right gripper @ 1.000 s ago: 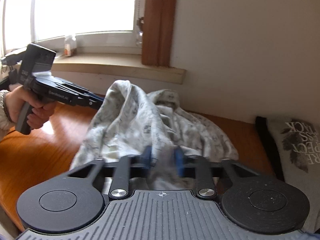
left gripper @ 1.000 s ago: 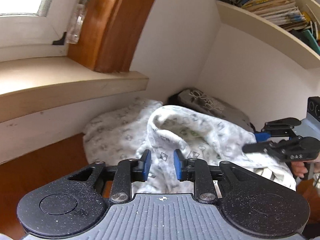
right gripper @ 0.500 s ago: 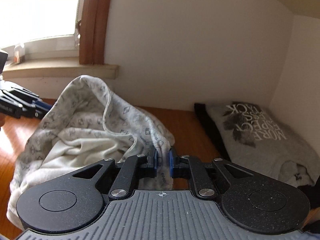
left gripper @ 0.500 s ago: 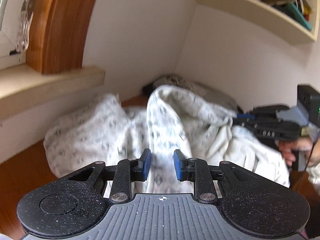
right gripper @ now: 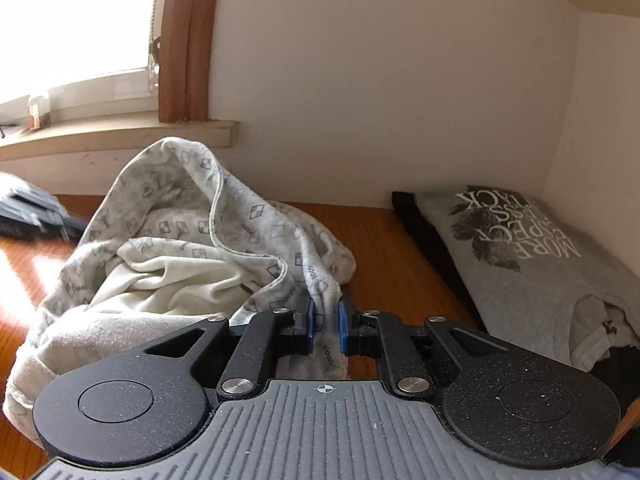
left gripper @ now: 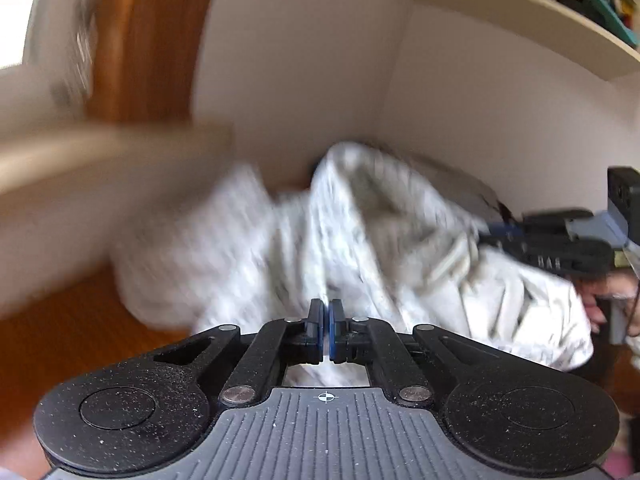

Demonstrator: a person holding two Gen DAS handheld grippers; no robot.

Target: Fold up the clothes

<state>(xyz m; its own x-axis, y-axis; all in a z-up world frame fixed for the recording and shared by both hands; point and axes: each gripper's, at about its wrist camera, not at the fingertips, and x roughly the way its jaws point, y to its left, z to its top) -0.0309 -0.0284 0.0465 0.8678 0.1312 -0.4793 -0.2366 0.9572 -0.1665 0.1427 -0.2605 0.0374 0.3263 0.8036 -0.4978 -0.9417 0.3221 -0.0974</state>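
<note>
A white garment with a grey diamond print [left gripper: 380, 220] lies bunched on the wooden tabletop [right gripper: 392, 248], part of it raised in a peak. My left gripper [left gripper: 326, 332] is shut at the garment's near edge, a thin sliver of cloth showing between its blue pads; this view is blurred. The right wrist view shows the garment [right gripper: 168, 240] more sharply. There my right gripper [right gripper: 325, 328] is shut on a hem strip printed "GOOD". The left gripper [right gripper: 76, 226] touches the cloth's far left edge. The right gripper [left gripper: 496, 232] also appears at the cloth's right side.
A folded grey T-shirt with dark lettering [right gripper: 520, 264] lies on a black garment [right gripper: 424, 232] in the right corner. A windowsill [right gripper: 120, 136] juts out over the table behind the cloth. A bookshelf [left gripper: 520, 20] hangs above. A hand [left gripper: 600, 300] holds the right gripper.
My left gripper's jaws have closed from a wide gap to almost touching, and its view has swung right. My right gripper closed tighter on the hem, then kept its grip.
</note>
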